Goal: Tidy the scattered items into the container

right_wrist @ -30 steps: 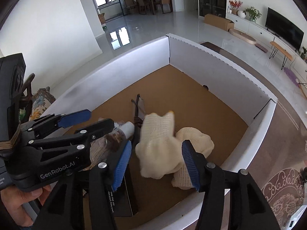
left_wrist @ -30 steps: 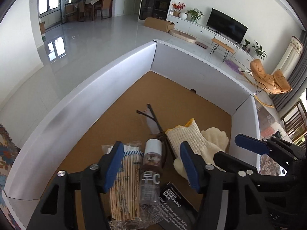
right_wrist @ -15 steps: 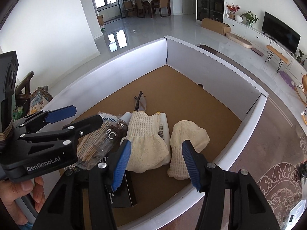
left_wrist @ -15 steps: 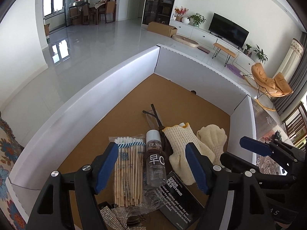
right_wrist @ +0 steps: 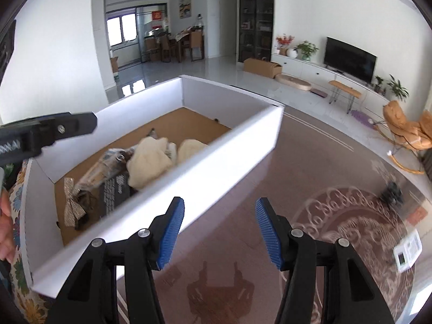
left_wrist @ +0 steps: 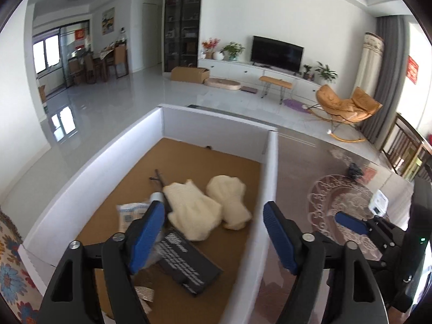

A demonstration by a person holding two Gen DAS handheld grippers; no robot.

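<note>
Our left claw (left_wrist: 213, 239) hangs spread wide and empty over the right wall of the white cardboard box (left_wrist: 271, 167), its jaws having just been opening, with nothing between them. Our right claw (right_wrist: 220, 233) stands half spread and equally empty, outside the box over the glossy brown desk (right_wrist: 270, 178), where its own reflection shows.

Below the left claw, inside the box, lie two cream knitted gloves (left_wrist: 208, 206) side by side on the brown floor. Just beside them are a clear bottle with a white cap (left_wrist: 156, 196), a packet of cotton swabs (left_wrist: 129, 213), a flat black package with white print (left_wrist: 189, 262) and a thin dark item by the far glove that we cannot identify. The right wrist view adds a glittery ribbon bow (right_wrist: 71, 202) near the box's near corner.

We judge a drop-off step just finished: both claws are clear of the contents. To the right, a small white device (right_wrist: 407, 251) sits on the desk's patterned part, and a dark object (right_wrist: 392, 193) lies farther off, too blurred to name. If these belong to the scatter, the next move calls for swinging the right claw toward the device, and lowering around it before closing.
</note>
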